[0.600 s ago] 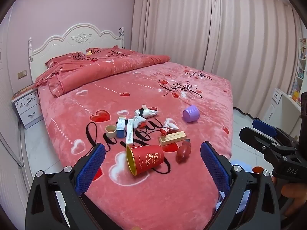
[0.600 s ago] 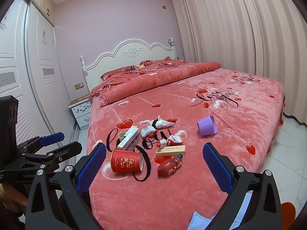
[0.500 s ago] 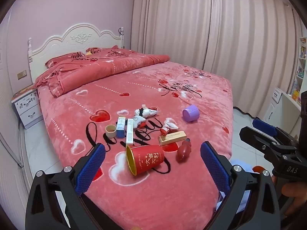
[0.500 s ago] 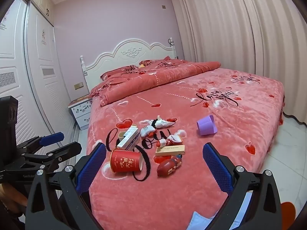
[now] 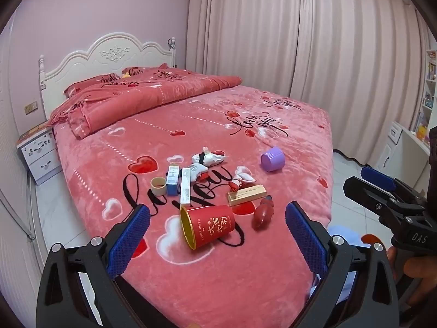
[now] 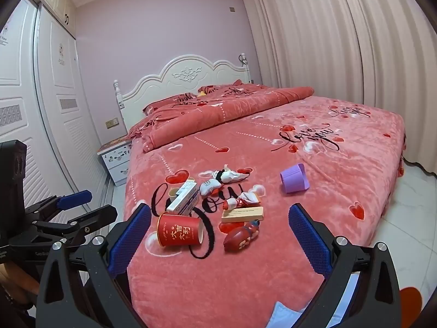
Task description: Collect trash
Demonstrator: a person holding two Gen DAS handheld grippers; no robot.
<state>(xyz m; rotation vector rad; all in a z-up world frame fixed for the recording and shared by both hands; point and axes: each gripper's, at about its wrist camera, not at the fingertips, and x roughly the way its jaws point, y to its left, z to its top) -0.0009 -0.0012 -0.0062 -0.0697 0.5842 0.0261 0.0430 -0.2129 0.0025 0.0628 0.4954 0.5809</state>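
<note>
Trash lies on the pink bedspread [image 5: 191, 278] near the foot of the bed. A red paper cup [image 5: 207, 225] [image 6: 180, 231] lies on its side nearest me. Beside it are a red squeeze bottle [image 5: 262, 213] [image 6: 241, 236], a tan flat box [image 5: 247, 194] [image 6: 242, 214], white-and-blue cartons [image 5: 179, 181] [image 6: 184, 198], a tape roll [image 5: 158, 186], crumpled wrappers [image 5: 207, 159] [image 6: 228, 176] and a purple cup [image 5: 272, 159] [image 6: 294, 179]. My left gripper [image 5: 217, 236] is open and empty, short of the red cup. My right gripper [image 6: 220, 239] is open and empty, also short of the pile.
A folded quilt [image 5: 142, 95] and white headboard [image 5: 109, 54] are at the far end. A nightstand [image 5: 41, 153] stands left of the bed, wardrobe doors [image 6: 41, 104] on the left wall, curtains [image 5: 314, 41] behind, and a shelf [image 5: 426, 104] at the right. Something blue [image 6: 284, 314] lies below the bed's foot.
</note>
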